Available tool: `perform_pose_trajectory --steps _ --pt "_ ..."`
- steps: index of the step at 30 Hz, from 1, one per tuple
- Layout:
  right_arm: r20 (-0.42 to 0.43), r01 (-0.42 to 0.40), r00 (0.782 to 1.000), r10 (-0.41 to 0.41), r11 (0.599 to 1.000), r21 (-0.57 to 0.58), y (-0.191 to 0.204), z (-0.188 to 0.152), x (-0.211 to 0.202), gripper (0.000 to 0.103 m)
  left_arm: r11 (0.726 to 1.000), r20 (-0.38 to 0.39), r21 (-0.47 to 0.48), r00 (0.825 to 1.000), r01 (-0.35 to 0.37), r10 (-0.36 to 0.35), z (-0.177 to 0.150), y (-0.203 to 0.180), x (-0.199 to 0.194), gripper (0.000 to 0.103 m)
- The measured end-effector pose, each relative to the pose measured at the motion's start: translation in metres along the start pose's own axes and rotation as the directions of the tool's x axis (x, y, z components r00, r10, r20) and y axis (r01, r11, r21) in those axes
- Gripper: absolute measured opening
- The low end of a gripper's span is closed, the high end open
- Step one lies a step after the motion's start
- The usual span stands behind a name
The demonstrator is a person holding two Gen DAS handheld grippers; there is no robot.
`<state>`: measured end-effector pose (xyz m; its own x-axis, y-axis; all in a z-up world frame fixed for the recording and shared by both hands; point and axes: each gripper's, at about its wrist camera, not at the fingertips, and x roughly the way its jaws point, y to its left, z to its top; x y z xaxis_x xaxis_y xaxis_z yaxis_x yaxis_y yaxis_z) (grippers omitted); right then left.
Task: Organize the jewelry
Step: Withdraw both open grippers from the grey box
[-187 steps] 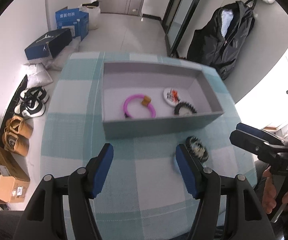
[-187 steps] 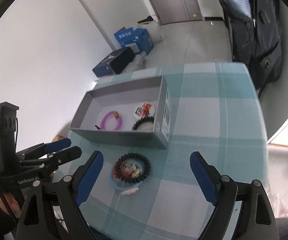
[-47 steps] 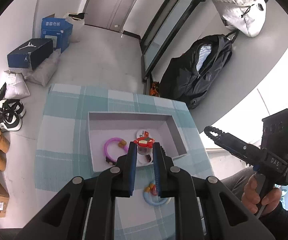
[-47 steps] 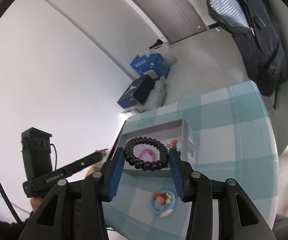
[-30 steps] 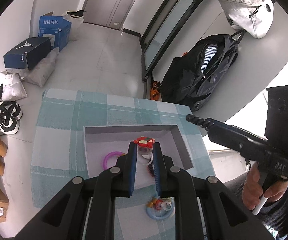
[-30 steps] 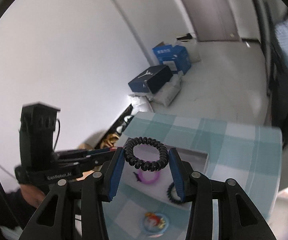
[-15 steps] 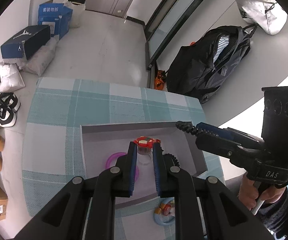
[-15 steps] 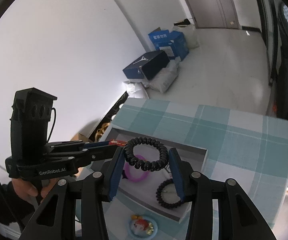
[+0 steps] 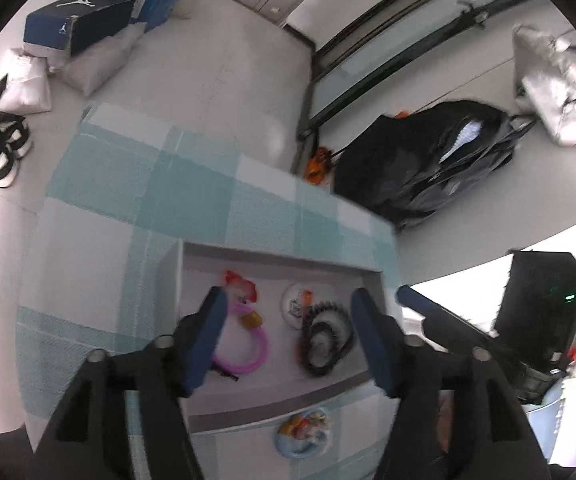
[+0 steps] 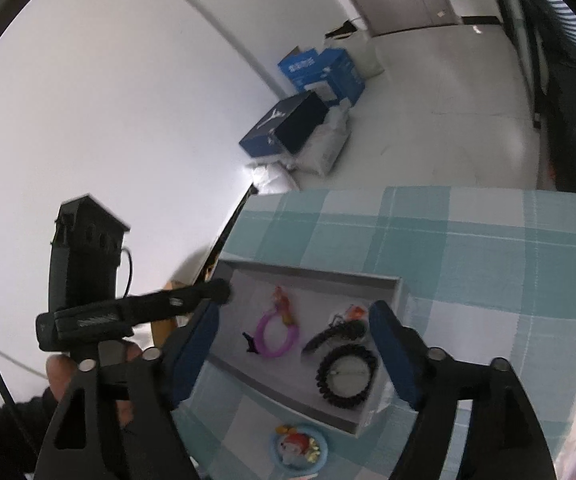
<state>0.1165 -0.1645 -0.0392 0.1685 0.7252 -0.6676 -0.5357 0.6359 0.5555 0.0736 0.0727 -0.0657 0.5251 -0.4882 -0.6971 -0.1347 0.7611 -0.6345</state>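
- Left tool (image 9: 288, 332): blue pads spread wide, nothing between them. It hangs above the grey tray (image 9: 280, 394). In the right wrist view it (image 10: 224, 292) enters from the left with its tip over the tray's left end.
- Right tool (image 10: 293, 354): pads likewise wide apart and empty, poised above the tray (image 10: 307, 274). In the left wrist view it (image 9: 403, 294) comes in from the right, tip near the tray's right wall.
- Tray sits on the table (image 9: 88, 256), which carries a teal-and-white checked cloth.
- Tray contents, right wrist view: black spiral hair tie (image 10: 345, 376) lying flat at the right end; pink bracelet (image 10: 278, 334) near the middle; red charm (image 10: 282, 300) just beyond the bracelet; a round white piece (image 10: 353, 314) with a black item partly over it, blurred.
- Same contents, left wrist view: pink bracelet (image 9: 244, 350), red charm (image 9: 242, 282), white round piece (image 9: 299, 302), black coil items (image 9: 323, 338) stacked or overlapping; cannot tell which.
- Outside the tray, on the cloth at its near side: a light blue ring with small colourful pieces (image 10: 297, 448), also seen at (image 9: 303, 432).
- Floor beyond the table: shoe boxes (image 9: 80, 18); black backpack (image 9: 427, 168) against the wall.
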Motion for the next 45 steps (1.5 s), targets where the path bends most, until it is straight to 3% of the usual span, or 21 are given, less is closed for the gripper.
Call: perform_pose_trajectory --steps 3,11,15,20,27,35,39,45 --pt "0.023 -0.015 1.0 0.014 0.999 0.033 -0.006 0.0 -0.009 0.079 0.997 0.041 0.057 0.998 -0.049 0.047 -0.001 -0.007 -0.008 0.064" --pt "0.077 0.008 0.997 -0.012 0.999 0.051 -0.01 -0.001 -0.022 0.079 0.998 0.036 0.057 0.999 -0.019 0.017 -0.001 -0.006 -0.013 0.064" --pt "0.095 0.017 0.995 -0.022 0.998 0.055 -0.012 0.001 -0.027 0.079 0.993 0.09 0.058 0.991 -0.102 0.096 -0.001 -0.003 -0.022 0.064" --pt "0.1 0.024 0.995 -0.03 0.998 0.062 -0.011 -0.007 -0.034 0.08 0.988 0.095 0.066 0.986 -0.14 0.134 -0.005 -0.001 -0.022 0.064" --pt "0.117 0.021 0.993 -0.016 0.999 -0.041 0.01 -0.031 -0.047 0.078 0.977 0.11 0.138 0.983 -0.163 0.148 -0.019 -0.013 -0.027 0.064" --pt "0.123 0.049 0.992 -0.033 0.99 -0.133 0.032 -0.063 -0.058 0.07 0.97 0.115 0.224 0.991 -0.098 0.073 -0.041 -0.03 -0.04 0.064" --pt "0.091 0.074 0.994 -0.058 0.98 -0.187 0.042 -0.082 -0.05 0.068 0.967 0.141 0.23 0.987 -0.113 0.082 -0.047 -0.032 -0.046 0.064" --pt "-0.008 0.117 0.992 -0.125 0.945 -0.305 0.054 -0.109 -0.018 0.055 0.976 0.116 0.179 0.988 -0.125 0.106 -0.053 -0.026 -0.044 0.064"
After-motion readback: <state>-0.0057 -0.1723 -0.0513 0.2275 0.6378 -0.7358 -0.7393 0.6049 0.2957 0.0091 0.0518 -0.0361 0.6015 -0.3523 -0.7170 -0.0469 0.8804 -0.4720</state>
